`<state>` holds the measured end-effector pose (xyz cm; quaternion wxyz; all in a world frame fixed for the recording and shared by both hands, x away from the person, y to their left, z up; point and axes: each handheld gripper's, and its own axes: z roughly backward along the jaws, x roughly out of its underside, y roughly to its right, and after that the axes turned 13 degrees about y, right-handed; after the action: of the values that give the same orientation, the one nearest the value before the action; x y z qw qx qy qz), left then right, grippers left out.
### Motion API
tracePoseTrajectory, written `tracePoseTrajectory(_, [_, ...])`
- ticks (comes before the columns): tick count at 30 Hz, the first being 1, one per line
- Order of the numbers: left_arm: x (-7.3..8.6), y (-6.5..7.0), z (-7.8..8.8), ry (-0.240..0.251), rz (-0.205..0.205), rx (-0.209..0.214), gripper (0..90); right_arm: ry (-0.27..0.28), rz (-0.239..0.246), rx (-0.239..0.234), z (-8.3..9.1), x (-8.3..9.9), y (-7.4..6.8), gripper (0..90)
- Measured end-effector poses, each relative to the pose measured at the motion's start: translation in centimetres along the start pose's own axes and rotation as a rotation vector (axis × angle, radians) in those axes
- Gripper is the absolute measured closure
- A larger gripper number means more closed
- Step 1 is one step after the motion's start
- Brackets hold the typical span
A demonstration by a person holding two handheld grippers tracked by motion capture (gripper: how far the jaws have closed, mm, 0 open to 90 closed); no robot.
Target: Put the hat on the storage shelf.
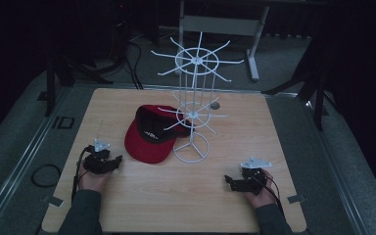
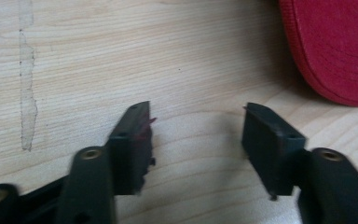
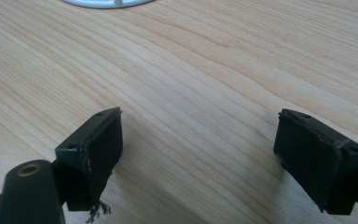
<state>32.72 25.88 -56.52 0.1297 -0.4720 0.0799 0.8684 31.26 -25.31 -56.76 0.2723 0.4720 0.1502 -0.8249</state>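
In the high view a wooden table [image 1: 142,205] takes up the middle of the frame. A red cap [image 1: 149,134] with a black inside lies just left of centre, brim toward the lower edge. Its crown touches or overlaps the lower spokes of a white wire rack [image 1: 192,103] that stands upright at centre, with its ring base just right of the brim.

The left gripper [image 1: 108,164] sits at lower left of the high view, held by a hand [image 1: 92,180], near the cap's brim but apart from it. In the left gripper view its jaws stand partly apart with bare wood between them, gripping nothing; the cap [image 2: 336,44] fills the upper right corner, beyond the right jaw.

The right gripper [image 1: 235,183] sits at lower right of the high view, held by the other hand [image 1: 260,193], well apart from the cap. In the right gripper view its jaws stand wide with only wood between them, and the rack's ring base [image 3: 105,3] shows at the top edge.
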Motion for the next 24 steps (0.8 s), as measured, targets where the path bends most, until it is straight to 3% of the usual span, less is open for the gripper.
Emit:
tracePoseTrajectory(3, [-0.1,0.0,0.1,-0.007,-0.001,0.015,50.8,-0.001,0.002,0.0,0.0,0.0,0.0,15.3])
tracePoseTrajectory(4, [-0.2,0.0,0.2,-0.005,0.005,0.055,51.2,0.0,0.003,-0.001,0.0,0.0,0.0,15.3])
tracePoseTrajectory(10, [-0.6,0.3,0.6,0.029,0.012,0.12,49.2,0.0,0.003,-0.001,0.0,0.0,0.0,15.3])
tracePoseTrajectory(12, [-1.0,0.3,0.6,0.037,0.033,0.157,49.1,0.0,0.003,-0.001,0.0,0.0,0.0,15.3])
tracePoseTrajectory(18, [-1.8,0.4,0.1,0.037,0.051,0.2,46.5,-0.002,0.001,0.0,0.0,0.0,0.0,15.3])
tracePoseTrajectory(24, [-2.8,-0.1,-0.9,0.016,0.082,0.269,45.2,-0.001,0.0,0.0,0.0,0.0,0.0,15.3])
